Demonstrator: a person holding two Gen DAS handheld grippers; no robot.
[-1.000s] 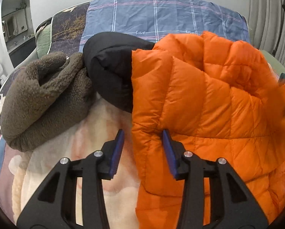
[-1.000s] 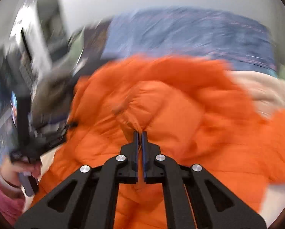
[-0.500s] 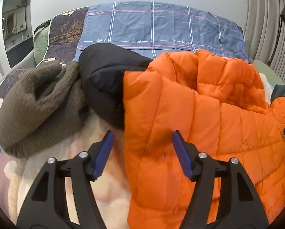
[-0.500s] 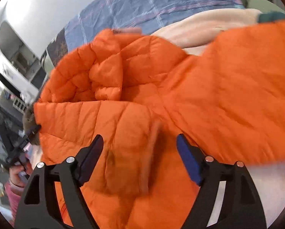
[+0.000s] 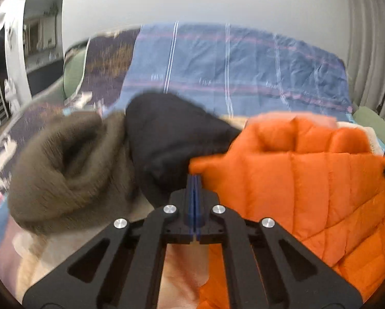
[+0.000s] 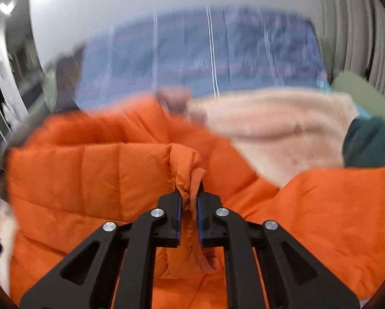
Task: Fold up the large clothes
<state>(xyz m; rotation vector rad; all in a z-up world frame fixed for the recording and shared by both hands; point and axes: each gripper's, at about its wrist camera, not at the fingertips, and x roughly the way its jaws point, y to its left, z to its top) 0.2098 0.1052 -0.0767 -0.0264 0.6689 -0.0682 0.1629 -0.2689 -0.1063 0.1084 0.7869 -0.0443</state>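
Observation:
An orange quilted puffer jacket (image 5: 308, 193) lies on the bed; it also fills the right wrist view (image 6: 89, 180). My left gripper (image 5: 194, 180) is shut, its blue pads pressed together at the jacket's left corner; whether fabric is pinched between them is unclear in the blur. My right gripper (image 6: 189, 193) is shut on a bunched fold of the orange jacket (image 6: 192, 177), which sticks up between the pads.
A brown fleece garment (image 5: 68, 164) and a black garment (image 5: 166, 139) lie left of the jacket. A cream fleece blanket (image 6: 282, 131) and a dark green item (image 6: 370, 141) lie to the right. A blue plaid cover (image 5: 231, 72) lies at the bed's far end.
Both grippers were open half a second ago and are now shut. The left closed at the jacket's left corner, the right on a fold of the jacket. Both views are motion-blurred.

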